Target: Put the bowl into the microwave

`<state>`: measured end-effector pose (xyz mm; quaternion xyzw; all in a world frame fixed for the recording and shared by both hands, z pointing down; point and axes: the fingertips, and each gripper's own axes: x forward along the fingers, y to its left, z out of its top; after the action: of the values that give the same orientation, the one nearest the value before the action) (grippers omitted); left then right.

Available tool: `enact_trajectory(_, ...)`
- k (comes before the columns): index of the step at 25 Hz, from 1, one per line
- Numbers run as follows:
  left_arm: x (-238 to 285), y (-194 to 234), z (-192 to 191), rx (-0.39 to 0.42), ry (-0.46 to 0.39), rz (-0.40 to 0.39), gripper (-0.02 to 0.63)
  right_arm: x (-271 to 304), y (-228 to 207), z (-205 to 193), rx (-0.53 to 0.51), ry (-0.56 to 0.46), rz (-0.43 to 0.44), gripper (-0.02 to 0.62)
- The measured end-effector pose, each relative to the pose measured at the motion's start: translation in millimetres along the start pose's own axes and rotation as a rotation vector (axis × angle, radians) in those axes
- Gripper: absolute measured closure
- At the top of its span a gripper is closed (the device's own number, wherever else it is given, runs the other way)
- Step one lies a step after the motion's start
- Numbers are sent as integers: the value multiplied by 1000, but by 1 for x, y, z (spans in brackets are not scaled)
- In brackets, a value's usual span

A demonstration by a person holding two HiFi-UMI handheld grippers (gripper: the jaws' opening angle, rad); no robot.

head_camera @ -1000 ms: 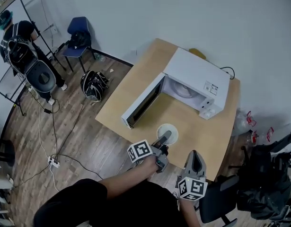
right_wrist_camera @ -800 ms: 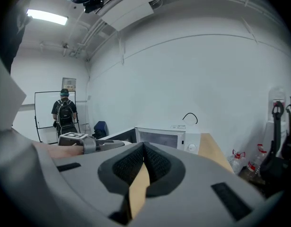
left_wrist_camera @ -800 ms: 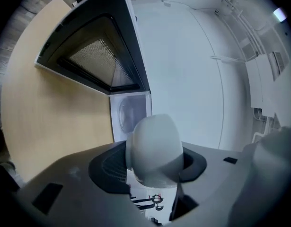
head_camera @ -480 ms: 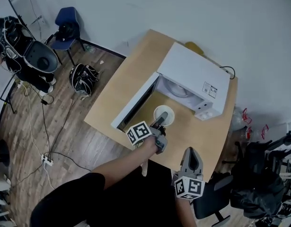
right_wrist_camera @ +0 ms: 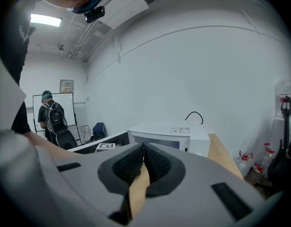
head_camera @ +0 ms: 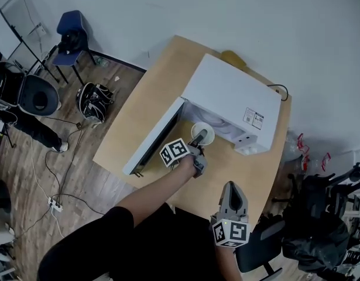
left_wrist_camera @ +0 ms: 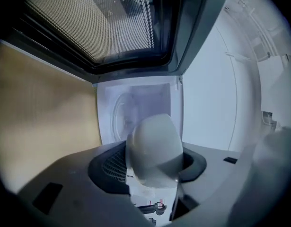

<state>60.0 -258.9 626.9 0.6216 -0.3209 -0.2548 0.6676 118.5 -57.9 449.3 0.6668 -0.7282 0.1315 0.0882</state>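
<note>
A white bowl [head_camera: 203, 133] hangs at the mouth of the white microwave [head_camera: 229, 95], whose door [head_camera: 153, 139] swings open toward the lower left. My left gripper [head_camera: 198, 139] is shut on the bowl's near rim. In the left gripper view the bowl [left_wrist_camera: 154, 145] sits tilted between the pads of that gripper [left_wrist_camera: 152, 164], with the pale cavity [left_wrist_camera: 136, 112] straight ahead and the mesh door [left_wrist_camera: 102, 22] overhead. My right gripper [head_camera: 234, 187] hovers over the table's near edge, apart from the microwave. That gripper [right_wrist_camera: 144, 150] is shut with nothing in it.
The wooden table [head_camera: 139, 113] carries the microwave. A blue chair [head_camera: 68, 31] and a backpack [head_camera: 93, 101] are on the floor at left. A dark office chair [head_camera: 259, 250] and black bags [head_camera: 317, 227] crowd the right. A cable [head_camera: 278, 88] trails behind the microwave.
My left gripper has carried the bowl from above the table's front part up to the microwave's opening. The right gripper shifted a little the same way.
</note>
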Motion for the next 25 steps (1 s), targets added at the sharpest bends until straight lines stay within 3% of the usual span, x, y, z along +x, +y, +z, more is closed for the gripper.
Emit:
enact_trajectory(8, 79, 31, 17, -2, 30, 10, 383, 18, -37, -13, 27, 57, -46, 535)
enact_trajectory(16, 119, 53, 21, -64, 10, 42, 383, 25, -58, -28, 31, 115, -69, 535)
enact_trajectory(25, 138, 52, 20, 33, 14, 115, 383, 34, -69, -34, 42, 136, -76, 535)
